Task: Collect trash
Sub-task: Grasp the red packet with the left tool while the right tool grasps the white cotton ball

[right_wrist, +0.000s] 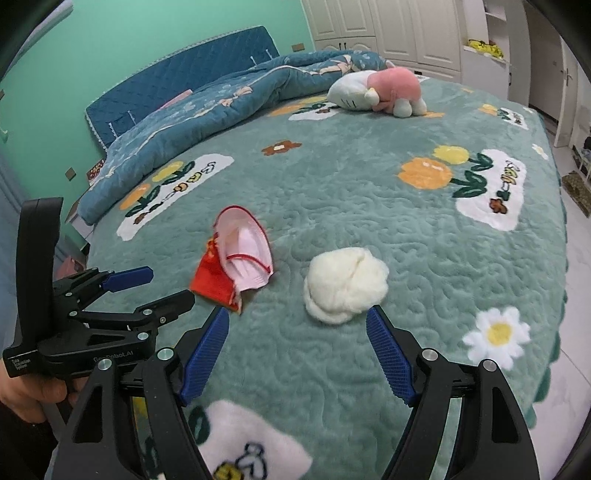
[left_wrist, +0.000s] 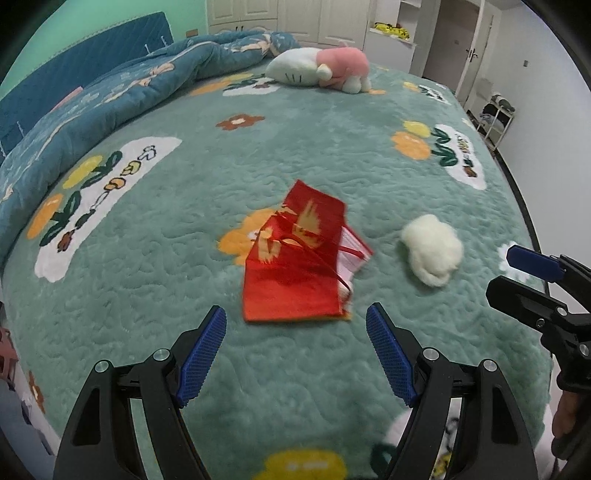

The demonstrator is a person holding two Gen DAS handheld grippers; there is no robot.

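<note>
L wrist cam looks down-fwd from the near edge of the bed (left_wrist: 184, 258), close to the red paper bag (left_wrist: 295, 266); R wrist cam sits just right of it, same heading, white wad (right_wrist: 345, 290) nearest. Both share bag, wad, plush toy (right_wrist: 380, 92) & quilt (left_wrist: 129, 85) beyond the bag.

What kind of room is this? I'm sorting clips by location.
A bedroom, most likely: a bed with a padded headboard, a rumpled quilt, and white wardrobe doors behind.
</note>
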